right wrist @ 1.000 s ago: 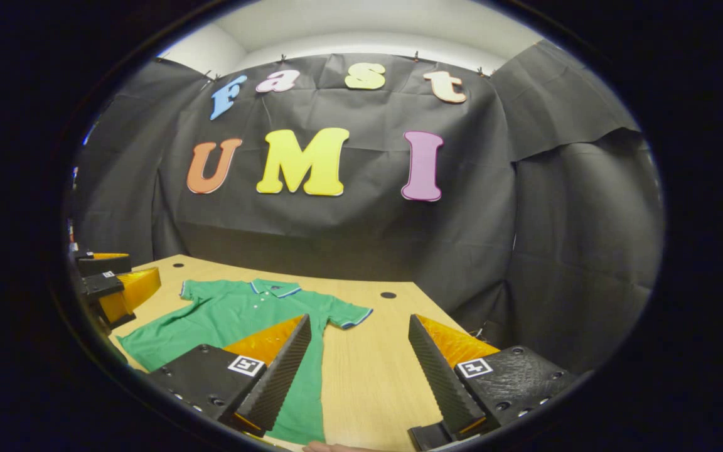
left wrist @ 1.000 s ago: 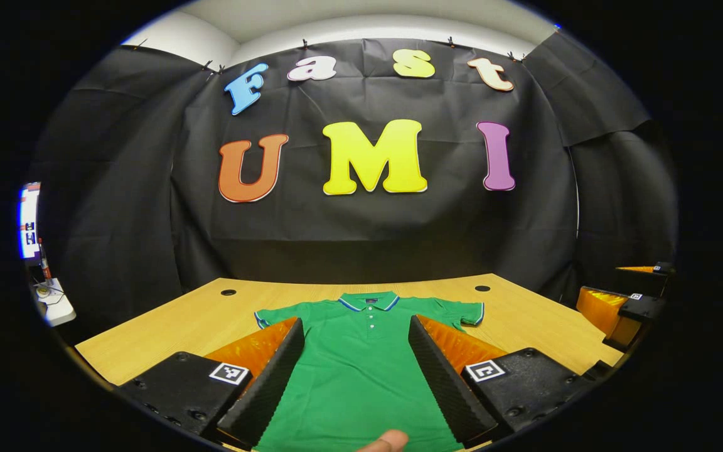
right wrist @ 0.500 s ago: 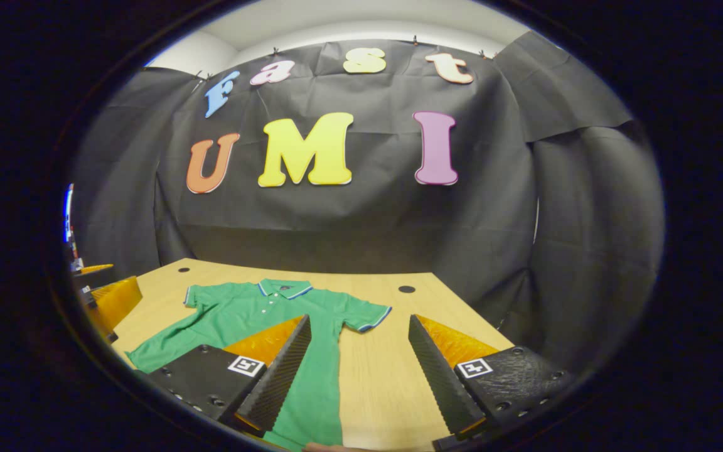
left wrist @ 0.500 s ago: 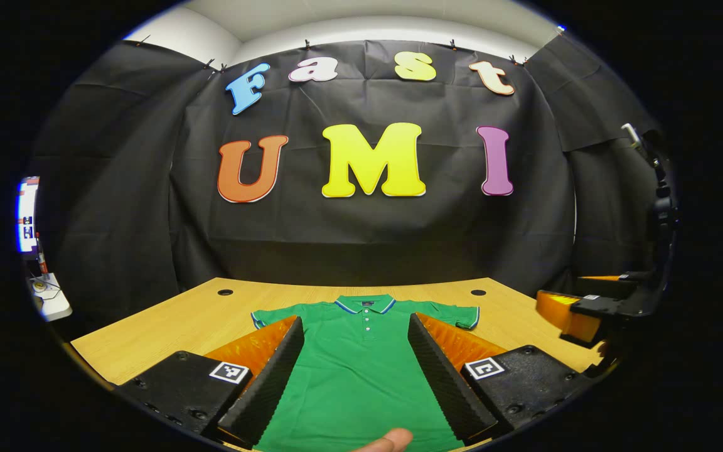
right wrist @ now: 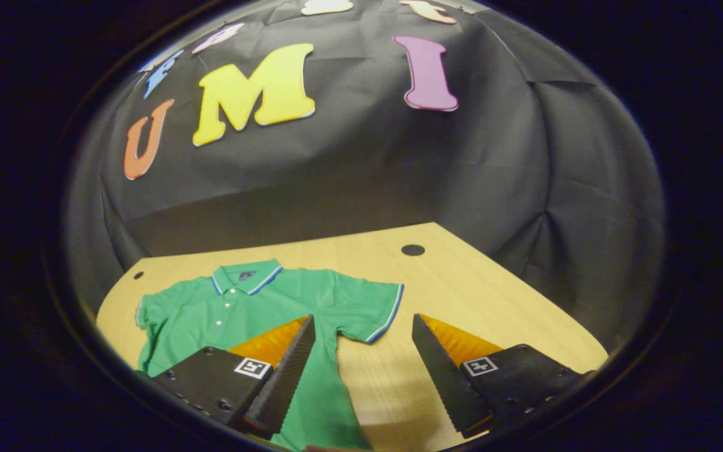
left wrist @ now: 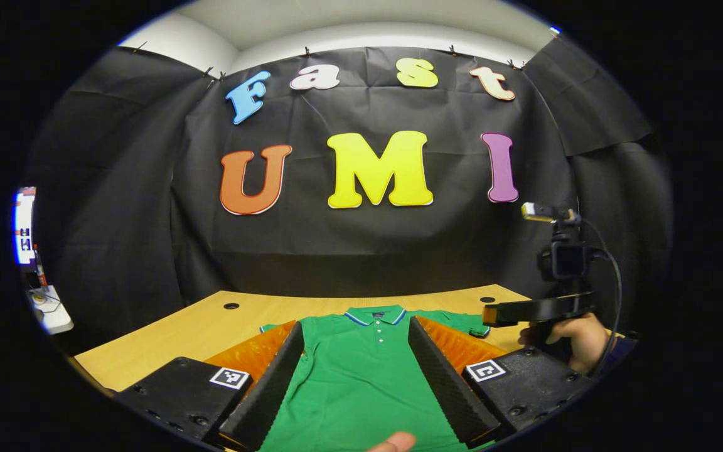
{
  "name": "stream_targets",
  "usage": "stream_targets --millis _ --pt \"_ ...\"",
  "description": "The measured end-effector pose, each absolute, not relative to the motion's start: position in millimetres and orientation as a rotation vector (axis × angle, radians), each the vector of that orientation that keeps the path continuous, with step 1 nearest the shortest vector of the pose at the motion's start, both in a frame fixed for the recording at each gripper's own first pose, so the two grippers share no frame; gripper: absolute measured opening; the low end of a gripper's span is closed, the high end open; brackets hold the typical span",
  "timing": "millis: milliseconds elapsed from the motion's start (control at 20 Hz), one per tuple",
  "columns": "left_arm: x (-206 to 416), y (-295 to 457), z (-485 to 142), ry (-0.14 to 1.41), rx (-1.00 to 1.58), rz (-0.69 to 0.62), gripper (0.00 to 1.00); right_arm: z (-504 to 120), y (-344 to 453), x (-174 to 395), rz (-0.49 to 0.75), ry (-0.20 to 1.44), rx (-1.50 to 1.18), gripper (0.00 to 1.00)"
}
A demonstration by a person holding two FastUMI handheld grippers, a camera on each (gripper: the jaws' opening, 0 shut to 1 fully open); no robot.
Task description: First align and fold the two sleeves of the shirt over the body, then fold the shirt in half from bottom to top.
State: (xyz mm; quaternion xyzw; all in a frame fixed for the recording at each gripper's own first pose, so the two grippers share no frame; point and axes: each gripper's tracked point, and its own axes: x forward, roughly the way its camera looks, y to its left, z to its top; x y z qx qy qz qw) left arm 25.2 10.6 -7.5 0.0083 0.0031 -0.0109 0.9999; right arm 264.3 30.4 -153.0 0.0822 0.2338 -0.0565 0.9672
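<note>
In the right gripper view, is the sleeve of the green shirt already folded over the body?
No, the sleeve lies spread flat on the table, out to the side of the shirt.

The green shirt's (left wrist: 361, 376) hem is cut off below, and the left tool's fingers (left wrist: 273, 383) cover both sleeves.

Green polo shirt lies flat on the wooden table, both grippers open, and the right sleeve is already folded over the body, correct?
Not quite: in the right gripper view the right sleeve is spread flat on the wooden table, unfolded. The green polo shirt lies flat, both grippers open.
</note>
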Motion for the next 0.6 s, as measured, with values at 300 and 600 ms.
stream_targets --millis 300,600 --pt "29 42 -2 -0.002 -0.045 0.046 1.0 -191 28 313 -0.172 0.577 0.234 0.94" --pt "37 43 -16 0.04 -0.044 0.055 1.0 -224 24 313 -0.157 0.65 0.192 0.95"
